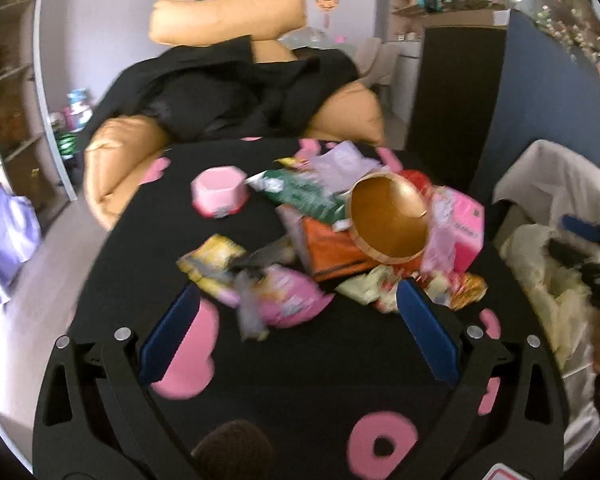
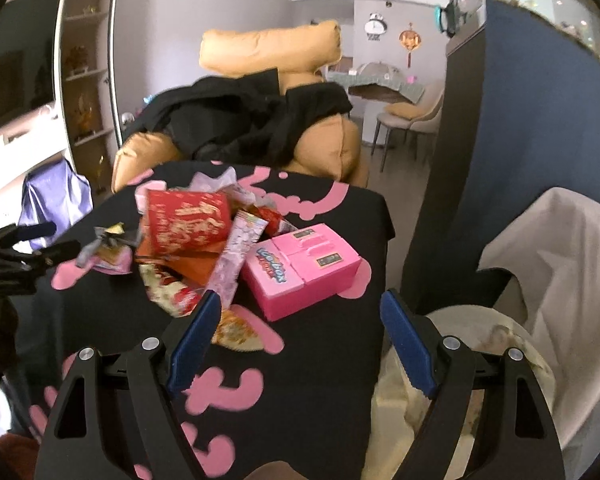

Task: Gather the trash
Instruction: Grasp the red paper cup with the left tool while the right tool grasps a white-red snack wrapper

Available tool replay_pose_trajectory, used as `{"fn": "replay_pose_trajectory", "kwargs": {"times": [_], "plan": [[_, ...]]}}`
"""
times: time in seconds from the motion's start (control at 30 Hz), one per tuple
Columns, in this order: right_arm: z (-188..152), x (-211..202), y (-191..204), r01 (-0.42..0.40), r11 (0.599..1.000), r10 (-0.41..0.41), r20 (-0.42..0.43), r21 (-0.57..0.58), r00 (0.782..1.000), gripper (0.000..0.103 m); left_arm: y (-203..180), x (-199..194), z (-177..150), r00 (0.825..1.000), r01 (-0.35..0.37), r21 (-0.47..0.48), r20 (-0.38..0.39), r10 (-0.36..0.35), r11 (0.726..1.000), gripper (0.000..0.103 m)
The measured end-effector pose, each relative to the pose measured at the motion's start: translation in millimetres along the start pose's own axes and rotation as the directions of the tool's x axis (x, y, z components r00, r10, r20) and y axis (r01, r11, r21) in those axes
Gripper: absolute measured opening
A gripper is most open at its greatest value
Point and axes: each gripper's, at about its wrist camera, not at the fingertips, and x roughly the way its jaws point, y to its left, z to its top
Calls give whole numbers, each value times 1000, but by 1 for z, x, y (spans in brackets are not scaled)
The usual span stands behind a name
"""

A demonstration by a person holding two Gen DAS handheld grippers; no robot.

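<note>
A heap of trash lies on a table with a black cloth with pink shapes (image 1: 300,380). It holds a pink wrapper (image 1: 288,300), a yellow wrapper (image 1: 216,260), a green packet (image 1: 304,196), an orange packet (image 1: 336,248), a round paper tub with a gold inside (image 1: 388,216) and a pink toy box (image 2: 300,268). My left gripper (image 1: 296,300) is open and empty, just above the pink wrapper. My right gripper (image 2: 300,312) is open and empty, near the pink toy box and the table's right edge. The red tub (image 2: 184,220) and a pale pink wrapper (image 2: 236,260) show in the right wrist view.
A pink bowl (image 1: 220,194) stands at the back left of the table. A bin lined with a pale bag (image 2: 480,352) stands right of the table. A tan armchair with black clothes (image 1: 236,96) is behind the table. A white cloth (image 2: 568,256) drapes something at the right.
</note>
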Motion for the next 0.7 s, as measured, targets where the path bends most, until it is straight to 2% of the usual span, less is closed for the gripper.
{"fn": "replay_pose_trajectory", "kwargs": {"times": [0.07,0.17,0.23,0.37,0.5,0.6,0.63,0.7], "plan": [[3,18,-3,-9,1000,9,-30,2,1000,78,-3,6,15,996,90,4,8,-90,996,93],[8,39,-8,-17,1000,17,-64,6,998,78,-14,12,36,988,149,51,40,-151,988,93],[8,47,-11,-17,1000,18,-75,12,997,78,-26,23,49,983,181,98,23,-184,979,93],[2,61,-14,-36,998,41,-116,43,992,78,-42,55,61,980,197,141,-35,-194,970,89],[-8,68,-10,-49,998,56,-151,50,987,78,-41,78,57,974,215,90,-89,-208,972,87],[-11,68,-6,-67,996,76,-162,57,984,78,-35,83,54,966,238,32,-113,-234,971,73],[-10,69,-3,-77,996,85,-163,52,983,78,-33,82,52,963,247,22,-116,-243,969,66],[-8,68,4,-87,996,91,-163,32,982,78,-29,76,50,965,242,21,-111,-238,970,64]]}}
